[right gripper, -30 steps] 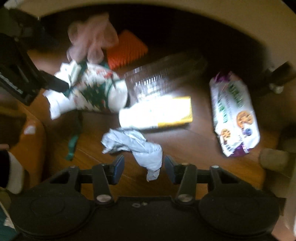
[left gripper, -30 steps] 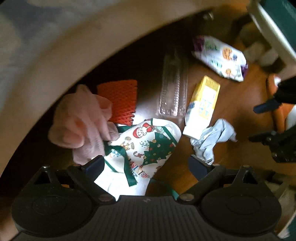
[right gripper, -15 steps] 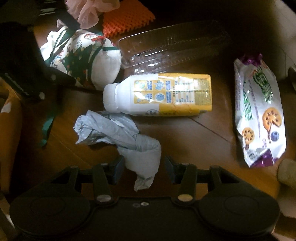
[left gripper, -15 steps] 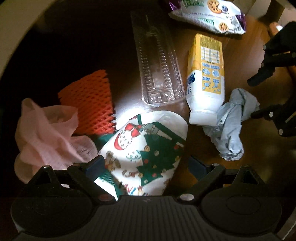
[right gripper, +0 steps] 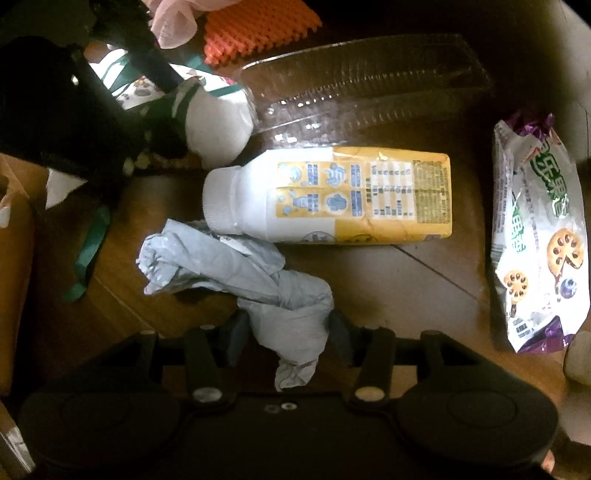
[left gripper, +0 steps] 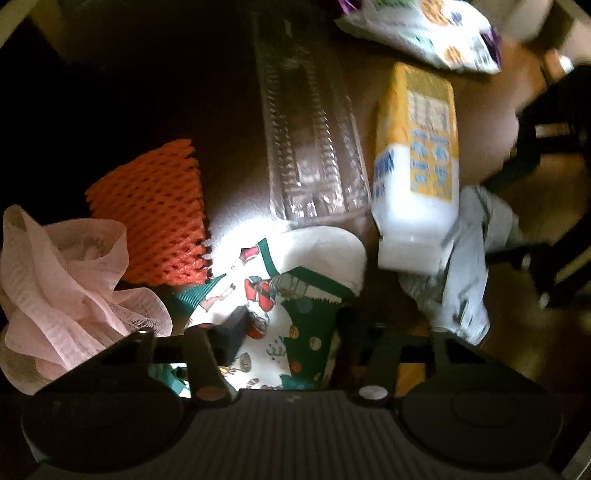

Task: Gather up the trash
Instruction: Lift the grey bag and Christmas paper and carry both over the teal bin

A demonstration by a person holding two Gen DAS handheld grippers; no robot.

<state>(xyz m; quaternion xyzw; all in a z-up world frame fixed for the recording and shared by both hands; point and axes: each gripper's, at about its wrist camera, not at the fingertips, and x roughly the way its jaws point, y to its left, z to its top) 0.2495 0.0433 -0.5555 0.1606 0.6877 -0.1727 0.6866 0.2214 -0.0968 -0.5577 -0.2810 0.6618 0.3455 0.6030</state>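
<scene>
Trash lies on a dark wooden floor. My left gripper [left gripper: 291, 332] has closed on a white Christmas-print bag with green ribbon [left gripper: 295, 295], its fingers pressed against both sides. My right gripper [right gripper: 288, 332] has its fingers against both sides of a crumpled grey paper wad [right gripper: 258, 280], which also shows in the left wrist view [left gripper: 465, 266]. A yellow and white drink bottle [right gripper: 332, 195] lies on its side just beyond the wad. The left gripper also shows in the right wrist view [right gripper: 147, 92], on the bag [right gripper: 218, 122].
A clear plastic clamshell tray [right gripper: 369, 81], an orange foam net [left gripper: 155, 210], a pink mesh cloth [left gripper: 62, 280] and a cookie packet [right gripper: 539, 236] lie around. A cream curved edge [left gripper: 14, 11] borders the far side. A brown cardboard box [right gripper: 11, 258] stands at the left.
Both grippers have moved down and forward onto their items. The left fingers have closed in on the Christmas bag, and the right fingers have closed in on the grey wad.
</scene>
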